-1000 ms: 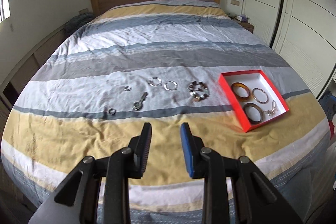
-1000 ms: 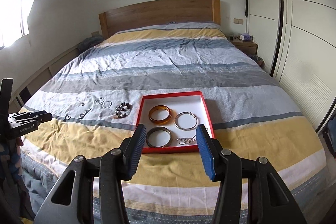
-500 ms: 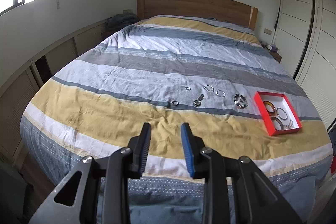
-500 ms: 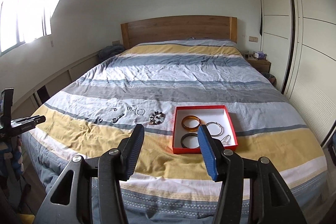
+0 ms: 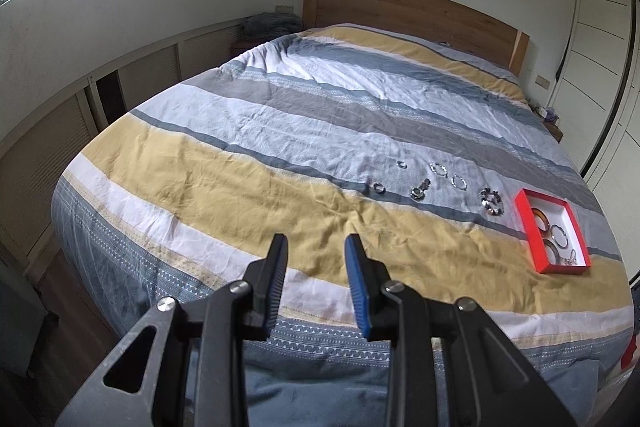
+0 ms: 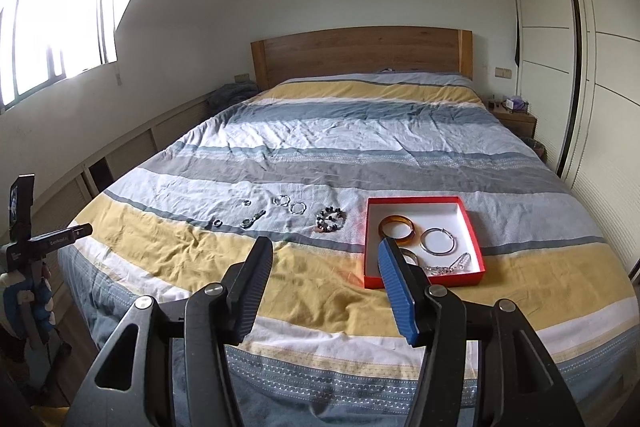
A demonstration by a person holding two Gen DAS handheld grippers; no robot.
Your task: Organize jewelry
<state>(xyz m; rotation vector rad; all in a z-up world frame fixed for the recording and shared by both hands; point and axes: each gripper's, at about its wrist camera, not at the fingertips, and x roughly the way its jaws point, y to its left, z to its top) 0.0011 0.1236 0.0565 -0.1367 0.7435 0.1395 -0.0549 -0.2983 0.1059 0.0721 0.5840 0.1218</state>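
Six small loose pieces look light and slippery; I'd pinch the beaded bracelet across its rim, both grippers gaping empty.

bedspread: creased cloth | headboard: matt wood | bangle: glossy amber

Both the left gripper and the right gripper had black frames, silver screws and blue ribbed pads.
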